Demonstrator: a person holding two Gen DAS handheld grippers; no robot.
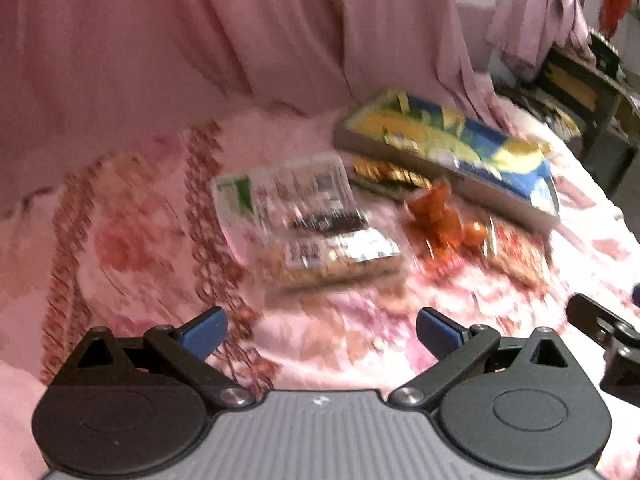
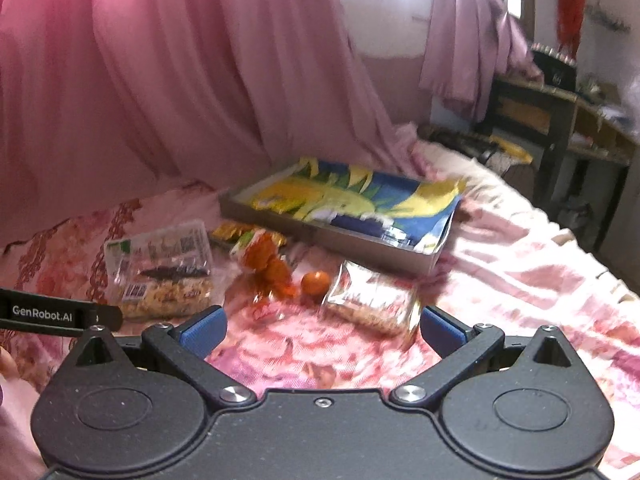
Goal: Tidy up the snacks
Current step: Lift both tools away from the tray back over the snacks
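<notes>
Snacks lie on a pink floral bedspread [image 2: 520, 264]. A clear bag with grain snack and white labels [image 1: 304, 220] [image 2: 160, 268] is at the left. An orange-red snack pack [image 1: 434, 212] [image 2: 270, 266] and a small orange fruit [image 1: 475, 233] [image 2: 315, 282] lie in the middle. A clear packet of brown snack [image 2: 372, 300] lies right of the fruit. A shallow grey tray lined with blue-yellow print [image 1: 448, 148] [image 2: 352, 204] sits behind, with a gold-wrapped pack [image 1: 384, 172] at its front edge. My left gripper [image 1: 320, 334] and right gripper [image 2: 320, 332] are open, empty, above the bedspread before the snacks.
A pink curtain [image 2: 180, 80] hangs behind the bed. A dark wooden shelf unit [image 2: 560, 120] with clutter stands past the bed's far right edge. The other gripper shows at the right edge in the left wrist view [image 1: 608, 340] and at the left edge in the right wrist view [image 2: 60, 314].
</notes>
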